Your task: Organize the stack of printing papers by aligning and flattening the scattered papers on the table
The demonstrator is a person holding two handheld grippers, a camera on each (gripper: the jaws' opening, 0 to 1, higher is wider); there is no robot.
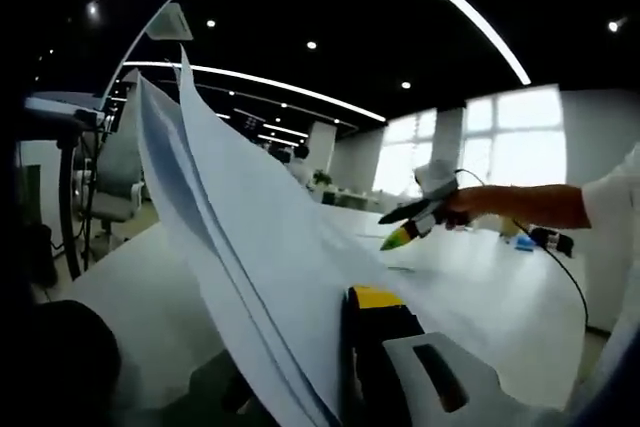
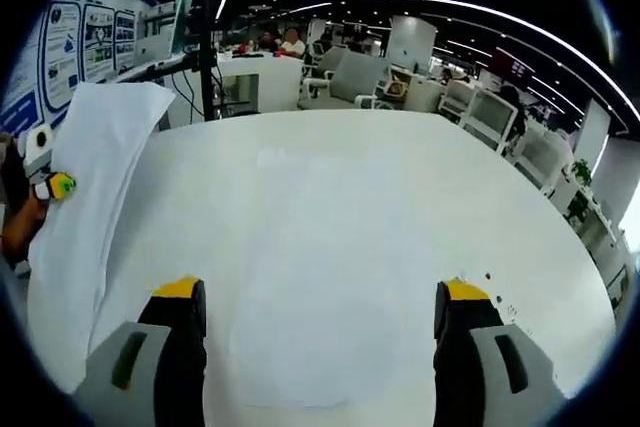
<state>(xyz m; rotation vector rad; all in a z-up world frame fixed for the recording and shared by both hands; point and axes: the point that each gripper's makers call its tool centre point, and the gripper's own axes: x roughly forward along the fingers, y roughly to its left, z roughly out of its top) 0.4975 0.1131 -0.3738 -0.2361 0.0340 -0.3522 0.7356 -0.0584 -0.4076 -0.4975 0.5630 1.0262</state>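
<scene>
Left gripper view: my left gripper clamps the papers above the table; right gripper apart. Sheets may slip, fanning out.

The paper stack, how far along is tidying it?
Partly done: the papers are gathered into one sheaf. In hand: the left hand-held gripper holds it tilted up off the table. The right hand-held gripper is open above the table. Left: squaring the fanned edges and laying it flat.
</scene>
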